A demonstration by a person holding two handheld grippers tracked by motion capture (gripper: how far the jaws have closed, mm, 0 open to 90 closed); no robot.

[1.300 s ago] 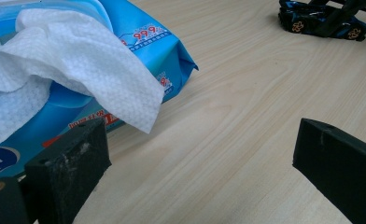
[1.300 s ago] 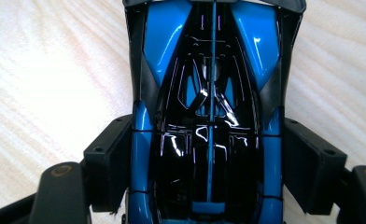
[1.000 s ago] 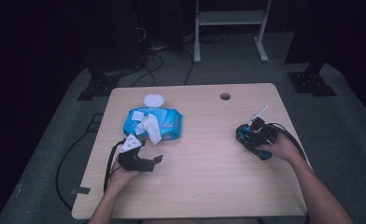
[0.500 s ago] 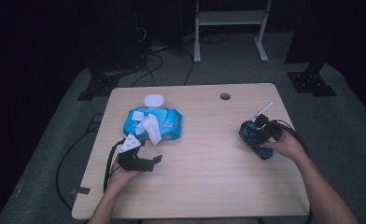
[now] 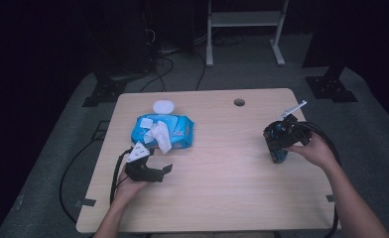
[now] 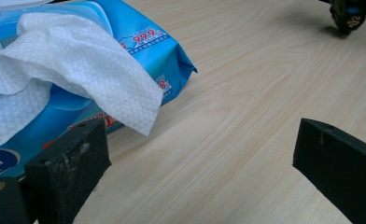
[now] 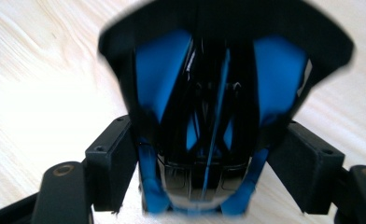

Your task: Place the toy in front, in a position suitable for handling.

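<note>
- The wooden table (image 5: 222,198) is the biggest thing here, pale, with a small round hole (image 5: 239,102) near its far edge.
- A blue pack of wet wipes (image 5: 175,130) lies on the far left part of the table, with one white wipe (image 5: 160,136) pulled half out and draped over its near edge. In the left gripper view the wipe (image 6: 92,79) hangs down over the pack (image 6: 167,51) to just above the wood.
- A blue and black computer mouse (image 5: 278,144) is at the right side of the table, held off the surface, tilted with one end down. In the right gripper view the mouse (image 7: 214,107) sits squarely between the two jaws.
- The right gripper (image 5: 282,141) has its jaws spread wide and pressed against both sides of the mouse, so it holds the mouse.
- The left gripper (image 5: 155,171) sits on the near left of the table, just in front of the pack. Its jaws stand wide apart with only bare wood between them; one jaw is close beside the pack.
- A small white round lid (image 5: 163,106) lies just behind the pack.
</note>
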